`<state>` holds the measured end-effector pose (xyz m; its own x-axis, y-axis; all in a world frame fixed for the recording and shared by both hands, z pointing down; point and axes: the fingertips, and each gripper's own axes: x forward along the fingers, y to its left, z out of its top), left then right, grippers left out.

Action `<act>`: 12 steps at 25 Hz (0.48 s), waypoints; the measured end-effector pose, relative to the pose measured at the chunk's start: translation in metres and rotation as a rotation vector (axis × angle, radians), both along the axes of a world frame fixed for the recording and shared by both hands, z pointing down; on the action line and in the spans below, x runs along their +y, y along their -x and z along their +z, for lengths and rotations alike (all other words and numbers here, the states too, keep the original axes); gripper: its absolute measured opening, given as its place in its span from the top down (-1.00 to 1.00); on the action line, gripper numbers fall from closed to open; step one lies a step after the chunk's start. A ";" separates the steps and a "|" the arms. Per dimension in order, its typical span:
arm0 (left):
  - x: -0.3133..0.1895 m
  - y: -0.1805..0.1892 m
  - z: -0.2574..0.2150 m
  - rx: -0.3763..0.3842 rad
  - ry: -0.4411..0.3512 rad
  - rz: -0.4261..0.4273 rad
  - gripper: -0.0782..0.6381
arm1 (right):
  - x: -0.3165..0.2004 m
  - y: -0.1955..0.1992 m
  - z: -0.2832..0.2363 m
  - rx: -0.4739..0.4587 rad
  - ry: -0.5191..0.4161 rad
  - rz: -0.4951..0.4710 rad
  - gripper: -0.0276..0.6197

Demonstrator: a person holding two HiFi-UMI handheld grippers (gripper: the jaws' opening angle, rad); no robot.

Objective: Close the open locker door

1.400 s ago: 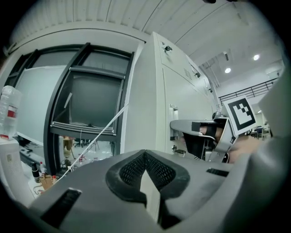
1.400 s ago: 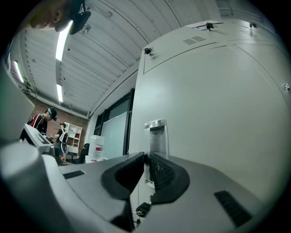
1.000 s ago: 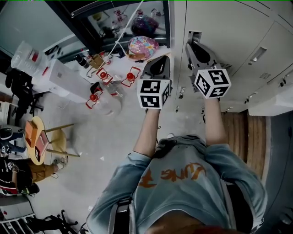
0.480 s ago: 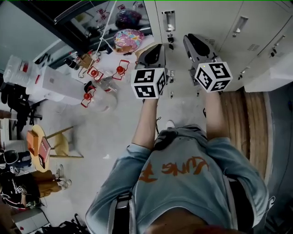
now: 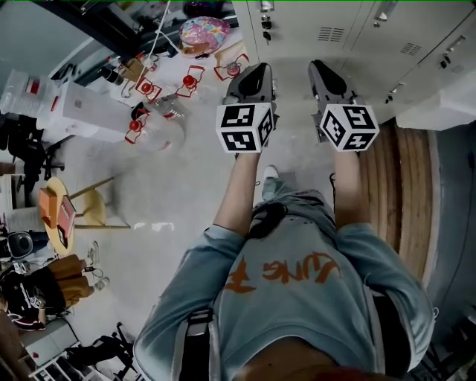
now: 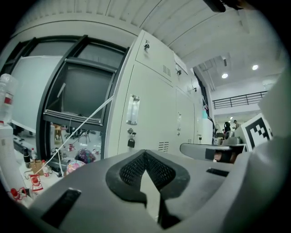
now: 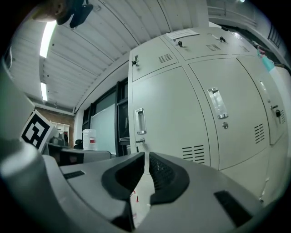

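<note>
A row of pale grey lockers (image 5: 349,22) runs along the top of the head view. Every door facing me looks flush. A white panel (image 5: 439,104) juts out from the row at the right; I cannot tell whether it is the open door. My left gripper (image 5: 256,71) and right gripper (image 5: 321,67) are held side by side, short of the lockers and touching nothing. Both are shut and hold nothing. The left gripper (image 6: 144,154) faces a door with a handle (image 6: 133,109) and a padlock (image 6: 131,142). The right gripper (image 7: 147,157) faces a door with a chrome handle (image 7: 140,120).
A cluttered white table (image 5: 178,74) with red clips and a colourful bag (image 5: 199,33) stands left of the lockers. A round yellow stool-table (image 5: 56,216) and seated people are at far left. A wooden floor strip (image 5: 413,186) lies at right. The dark window frame (image 6: 72,104) adjoins the lockers.
The lockers and table have slid toward the top of the head view, so I stand a little farther from them. Both grippers stay shut and side by side.
</note>
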<state>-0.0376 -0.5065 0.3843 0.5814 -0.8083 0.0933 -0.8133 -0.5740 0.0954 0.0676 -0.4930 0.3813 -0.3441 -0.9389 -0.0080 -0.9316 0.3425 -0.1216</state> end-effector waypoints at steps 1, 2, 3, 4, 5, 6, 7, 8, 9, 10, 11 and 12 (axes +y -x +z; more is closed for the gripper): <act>0.007 0.001 0.005 -0.001 0.007 -0.010 0.73 | 0.008 0.000 0.004 0.002 0.006 -0.002 0.76; 0.014 0.003 0.010 -0.001 0.015 -0.021 0.73 | 0.015 0.000 0.008 0.005 0.010 -0.006 0.76; 0.021 0.004 0.015 0.000 0.022 -0.033 0.73 | 0.023 0.000 0.011 0.010 0.014 -0.011 0.77; 0.028 0.006 0.019 0.001 0.029 -0.046 0.73 | 0.031 0.001 0.014 0.017 0.018 -0.018 0.77; 0.036 0.008 0.024 0.000 0.034 -0.058 0.73 | 0.038 0.002 0.017 0.029 0.022 -0.023 0.77; 0.043 0.010 0.028 -0.002 0.038 -0.069 0.73 | 0.046 0.003 0.020 0.043 0.025 -0.028 0.77; 0.050 0.011 0.031 -0.005 0.039 -0.077 0.73 | 0.053 0.004 0.022 0.057 0.026 -0.030 0.77; 0.057 0.011 0.034 -0.006 0.039 -0.083 0.73 | 0.060 0.004 0.023 0.070 0.024 -0.031 0.78; 0.064 0.011 0.036 -0.005 0.038 -0.089 0.73 | 0.066 0.005 0.024 0.082 0.020 -0.032 0.78; 0.070 0.011 0.037 -0.004 0.035 -0.095 0.73 | 0.072 0.005 0.024 0.094 0.015 -0.034 0.78; 0.076 0.012 0.037 -0.002 0.031 -0.102 0.73 | 0.077 0.006 0.023 0.104 0.009 -0.035 0.78; 0.081 0.013 0.036 0.001 0.026 -0.109 0.73 | 0.082 0.006 0.022 0.113 0.004 -0.035 0.78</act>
